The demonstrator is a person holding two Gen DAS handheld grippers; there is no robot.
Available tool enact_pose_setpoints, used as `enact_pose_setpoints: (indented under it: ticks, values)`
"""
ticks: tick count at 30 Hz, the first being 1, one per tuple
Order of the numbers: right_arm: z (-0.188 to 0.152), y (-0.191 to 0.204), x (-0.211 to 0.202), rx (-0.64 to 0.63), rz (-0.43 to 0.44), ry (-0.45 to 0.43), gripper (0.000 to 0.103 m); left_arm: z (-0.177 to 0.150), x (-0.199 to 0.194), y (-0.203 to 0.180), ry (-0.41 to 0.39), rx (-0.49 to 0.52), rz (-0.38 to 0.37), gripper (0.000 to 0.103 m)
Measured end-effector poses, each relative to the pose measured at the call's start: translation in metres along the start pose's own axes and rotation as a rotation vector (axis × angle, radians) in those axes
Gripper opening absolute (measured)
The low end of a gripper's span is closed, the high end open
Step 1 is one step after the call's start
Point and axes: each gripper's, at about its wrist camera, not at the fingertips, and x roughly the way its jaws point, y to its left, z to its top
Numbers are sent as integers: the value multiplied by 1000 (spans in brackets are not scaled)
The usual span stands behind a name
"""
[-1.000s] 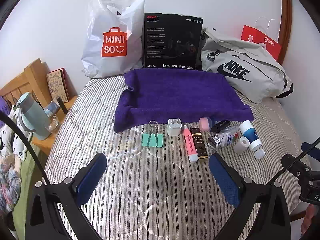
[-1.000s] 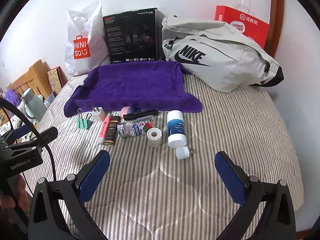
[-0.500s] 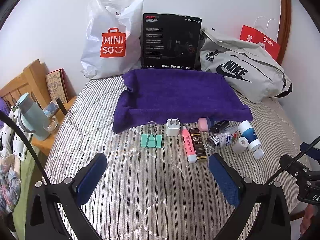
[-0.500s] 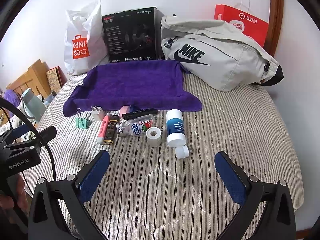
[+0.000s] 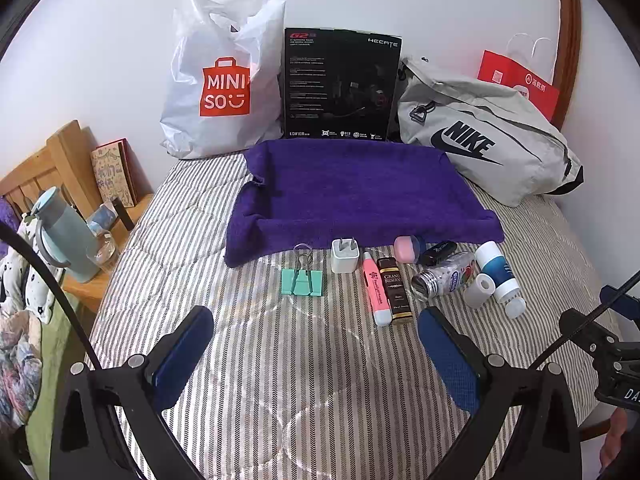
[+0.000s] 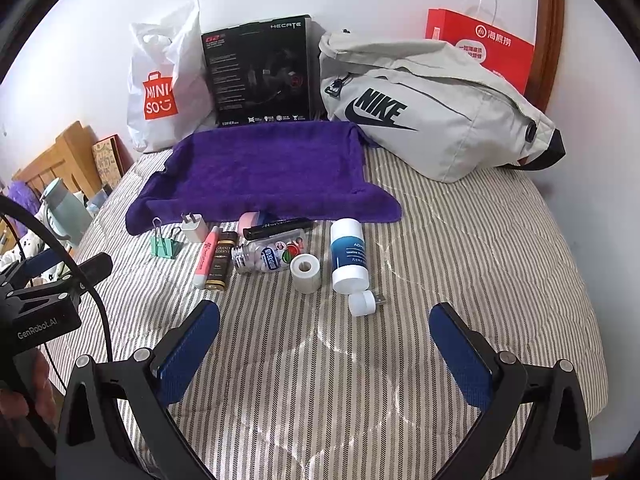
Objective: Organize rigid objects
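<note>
A row of small items lies on the striped bed in front of a purple towel (image 5: 352,192) (image 6: 264,168): a teal binder clip (image 5: 302,280) (image 6: 164,245), a white charger plug (image 5: 345,258) (image 6: 193,226), a pink highlighter (image 5: 376,288) (image 6: 206,258), a brown tube (image 5: 395,291) (image 6: 220,261), a clear bottle (image 5: 444,276) (image 6: 270,257), a tape roll (image 5: 479,290) (image 6: 305,272), a blue and white bottle (image 5: 498,272) (image 6: 349,255) and a white USB adapter (image 6: 362,303). My left gripper (image 5: 316,340) and right gripper (image 6: 324,338) hover open and empty, short of the row.
A white Miniso bag (image 5: 224,80), a black box (image 5: 342,84), a grey Nike bag (image 5: 480,148) and a red paper bag (image 6: 480,48) stand along the wall. A bedside shelf with a teal jug (image 5: 64,240) is at the left.
Both views have shifted slightly, with the items sitting a little higher in frame. Nothing on the bed has moved and both grippers stay open.
</note>
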Motion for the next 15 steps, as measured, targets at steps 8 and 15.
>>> enact_pose_setpoints:
  ticks: [8,15]
  values:
    - [-1,1,0,-1,-1,1,103,-1,0,0,3,0,-4,103]
    - [-1,0,0,0,-3,1,103,-1,0,0,3,3,-5,103]
